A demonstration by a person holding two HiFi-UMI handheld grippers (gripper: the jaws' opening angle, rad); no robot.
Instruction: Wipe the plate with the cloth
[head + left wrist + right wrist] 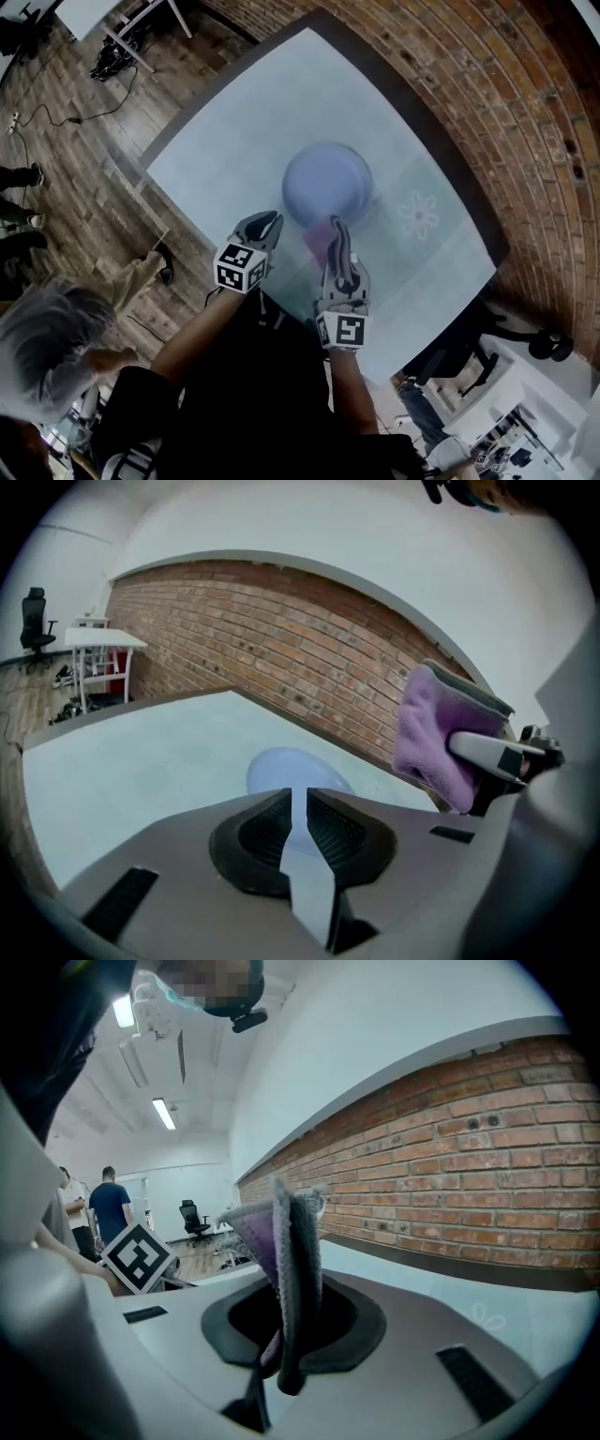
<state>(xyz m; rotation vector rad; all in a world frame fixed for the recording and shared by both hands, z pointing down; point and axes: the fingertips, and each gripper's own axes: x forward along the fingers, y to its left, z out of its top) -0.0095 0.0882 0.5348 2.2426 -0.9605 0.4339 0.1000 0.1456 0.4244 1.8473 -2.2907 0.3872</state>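
A pale blue plate sits alone near the middle of a light table, and beside it a faint flower print marks the tabletop. A brick wall runs along the table's far side.

The right claw pinches a folded cloth, purple on one face and grey on the other. In the right gripper view the cloth stands upright between the two jaws, which press on it from both sides, and its top edge rises well above them. From the head view, the cloth is at the near rim of the plate. It seems to hang just clear of the rim rather than rest on it, though the angle does not settle that.

The left claw is beside the right one, at the plate's near-left edge. Its jaws are pressed together with only a thin slit between them, and nothing is held. In its own view the plate lies straight beyond the jaw tips and apart from them, with the cloth off to the right.

Both claws point across the table towards the wall. A person's dark sleeve fills the lower part of the head view behind them.
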